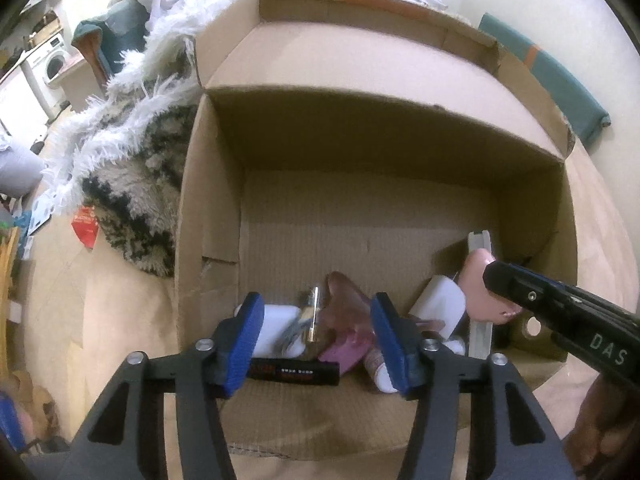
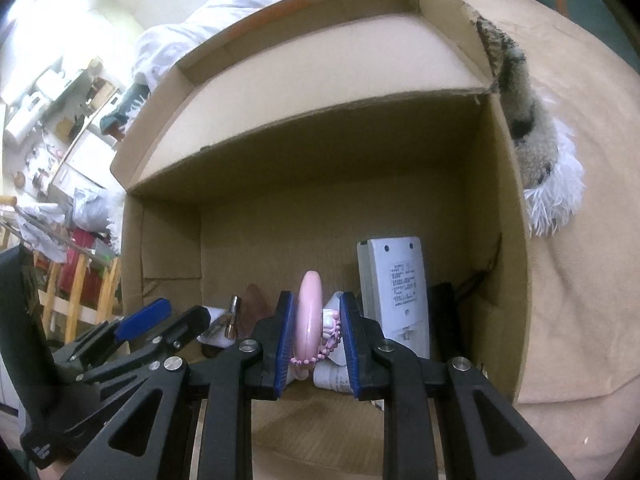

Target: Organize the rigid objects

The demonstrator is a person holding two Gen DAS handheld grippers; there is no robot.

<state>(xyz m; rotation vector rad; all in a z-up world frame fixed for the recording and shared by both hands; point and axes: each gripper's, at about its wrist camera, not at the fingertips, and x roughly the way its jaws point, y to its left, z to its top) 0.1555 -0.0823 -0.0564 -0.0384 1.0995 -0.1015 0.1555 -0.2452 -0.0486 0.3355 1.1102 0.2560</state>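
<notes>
Pink compact (image 2: 311, 312) sits clamped edge-on between the right gripper's (image 2: 316, 344) fingers; left gripper's (image 1: 316, 340) fingers spread, empty.

Both cameras look steeply down into one open cardboard box (image 1: 400, 216), each from just above its near rim. The left wrist view faces the box's far wall nearly square on, with the left tongs (image 1: 318, 340) close in the foreground and the right tongs (image 1: 496, 284) entering from the right edge. The right wrist view sits nearer the box's right wall, with the other tongs at its lower left. Both share the box floor, its far flaps and the white remote (image 2: 394, 284).
</notes>
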